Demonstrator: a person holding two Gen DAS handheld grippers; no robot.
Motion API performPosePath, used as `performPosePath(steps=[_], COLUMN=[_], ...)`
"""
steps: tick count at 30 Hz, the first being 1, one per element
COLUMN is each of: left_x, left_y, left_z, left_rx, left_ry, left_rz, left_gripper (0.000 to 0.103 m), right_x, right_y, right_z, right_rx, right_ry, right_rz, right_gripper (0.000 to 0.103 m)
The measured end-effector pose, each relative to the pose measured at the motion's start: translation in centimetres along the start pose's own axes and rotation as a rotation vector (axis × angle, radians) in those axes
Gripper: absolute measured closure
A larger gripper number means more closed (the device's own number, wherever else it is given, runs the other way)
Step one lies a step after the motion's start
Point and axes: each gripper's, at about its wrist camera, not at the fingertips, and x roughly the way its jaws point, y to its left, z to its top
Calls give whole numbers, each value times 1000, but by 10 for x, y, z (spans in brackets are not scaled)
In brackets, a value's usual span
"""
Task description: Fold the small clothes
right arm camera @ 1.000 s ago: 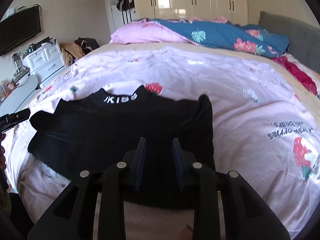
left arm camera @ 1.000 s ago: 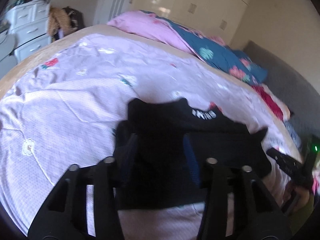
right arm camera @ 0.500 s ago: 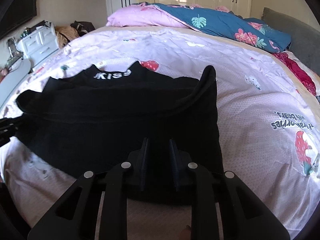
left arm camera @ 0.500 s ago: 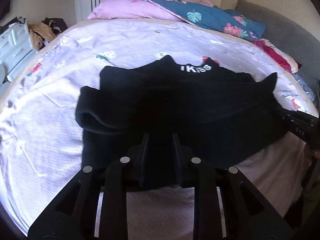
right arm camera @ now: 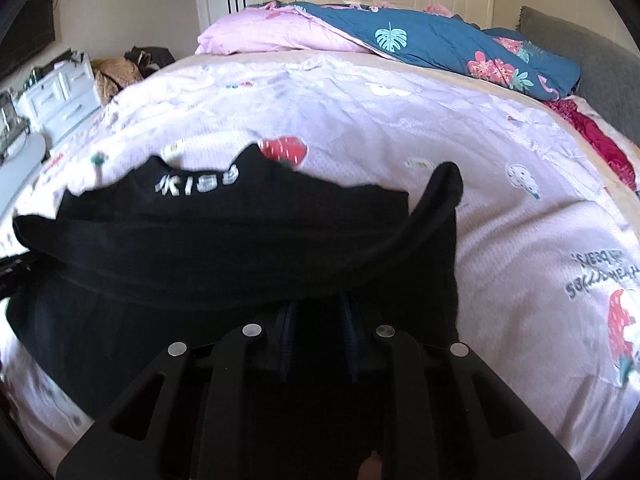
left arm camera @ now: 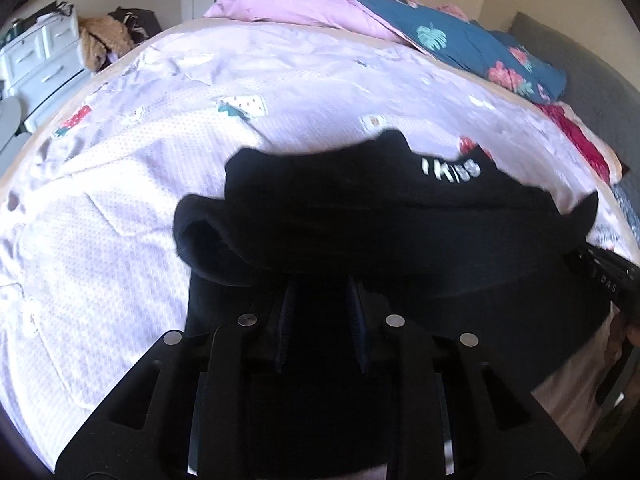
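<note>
Black knit top (left arm camera: 400,216) lies on the pink bedspread (left arm camera: 120,220), hem pinched in both nearly closed grippers (left (left arm camera: 322,320), right (right arm camera: 318,334)); carry it evenly toward twelve o'clock, onto the collar.

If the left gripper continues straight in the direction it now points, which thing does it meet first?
Most likely the black garment itself: the left gripper already has its near edge between its fingers, and the raised fold hangs directly ahead. Behind it lies the pink bedspread. Depth is hard to judge here.
</note>
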Motion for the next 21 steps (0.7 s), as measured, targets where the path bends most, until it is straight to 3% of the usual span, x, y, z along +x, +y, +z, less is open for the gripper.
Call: performPosePath(steps=[8,13,15,19,21], left_x=[5,-9,-11,-3,1], left_y=[12,34,47,62,66], left_z=[27,36,36,33,32], left_rx=[-82,-116,-142,-171,-189], left_ry=[-71,-169,-171,-129,-103], left_rz=[26,61,67,52,18], left_gripper=[85,81,73,69,61], right_x=[10,13,14,12,12], right_y=[-2,-10,-19,-39,-50], right_z=[14,26,29,30,30], right_rx=[13,26,40,84,100], right_ry=[-34,-60,-68,-71,-64], right_rz=[6,-12,-24,-57,-77], right_gripper=[83,83,83,83,72])
